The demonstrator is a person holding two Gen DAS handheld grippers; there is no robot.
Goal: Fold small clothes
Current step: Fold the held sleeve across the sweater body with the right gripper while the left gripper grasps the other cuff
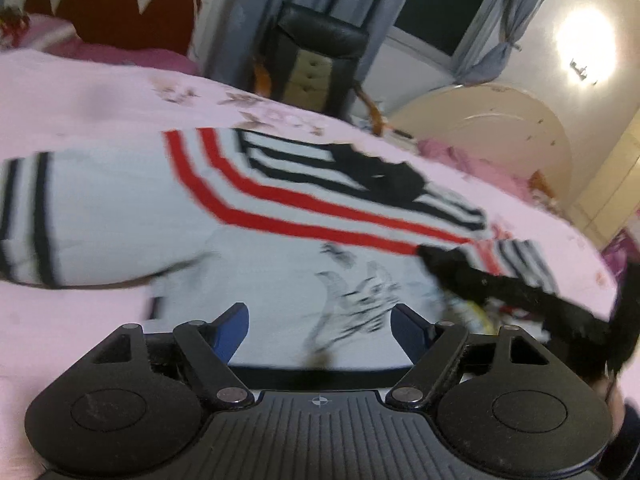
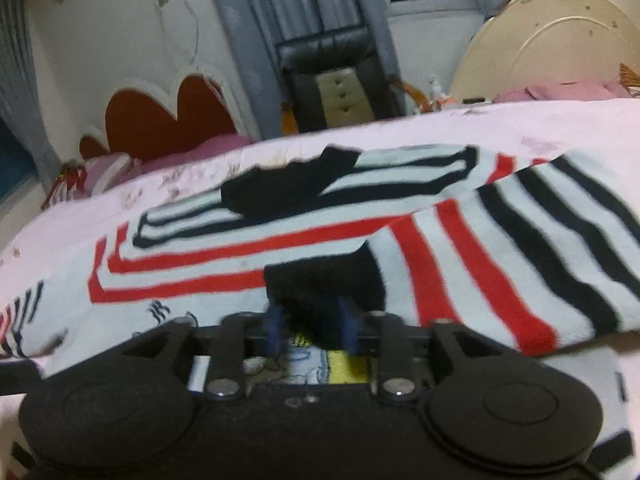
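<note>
We're over the pink bedspread (image 1: pixel 80 92) now, and the small striped sweater (image 1: pixel 120 216) lies spread across it, white knit with red and black bands and a black collar near the far edge. Our right gripper (image 2: pixel 312 330) has its blue pads (image 2: pixel 274 330) drawn in close on the sweater's black cuff (image 2: pixel 324 284), and the sleeve it belongs to lies folded across the body of the garment, the cuff bunching between the jaws. Our left gripper (image 1: pixel 320 328) hangs wide open just above the sweater's printed front, nothing between its blue fingers (image 1: pixel 230 330), and we can't tell whether it brushes the cloth or floats clear of it (motion blur smears that whole view). In the left view the same cuff (image 1: pixel 480 284) shows at the right as a dark strip held up off the knit. This is a soft, light, floppy piece, we reckon: it will drape and sag wherever it isn't supported, and a thick knit tends to spring back out of a crease unless pressed flat. The ribbed cuff and the hem look like the firmest places to pinch, denser than the body. For the left gripper we'd favour the other sleeve or the hem, taking a good bite so the layers don't slip apart.
</note>
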